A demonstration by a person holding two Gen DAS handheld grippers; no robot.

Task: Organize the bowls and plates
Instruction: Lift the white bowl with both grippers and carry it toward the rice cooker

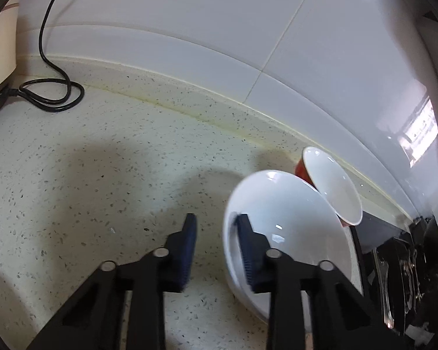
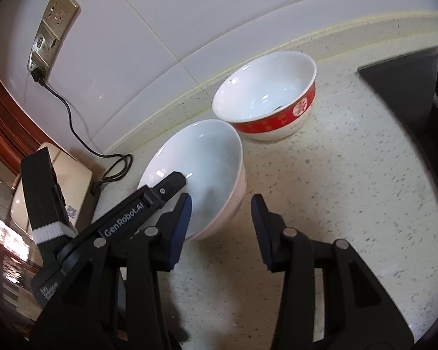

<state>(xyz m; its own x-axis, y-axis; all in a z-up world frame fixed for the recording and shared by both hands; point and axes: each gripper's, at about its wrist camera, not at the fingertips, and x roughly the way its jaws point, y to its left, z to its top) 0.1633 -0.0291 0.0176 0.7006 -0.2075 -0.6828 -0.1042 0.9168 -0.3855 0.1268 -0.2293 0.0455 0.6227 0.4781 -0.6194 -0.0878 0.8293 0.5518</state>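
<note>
A plain white bowl [image 2: 198, 172] is sat empty on the speckled counter [image 2: 335, 189], touching a red-banded bowl [image 2: 265, 96] near the wall, also empty. The white bowl's rim is straddled by the left gripper [image 1: 216, 227], jaws narrowed with a gap left; actual contact can't be told. The right gripper [image 2: 222, 204] is held partly open beside it, nothing gripped. A black cable [image 2: 73, 128] is plugged into a wall socket [image 2: 49, 32]. "GenRobot.AI" can be read on the left gripper.

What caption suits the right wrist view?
Left tool reaches into white bowl beside red bowl.
</note>
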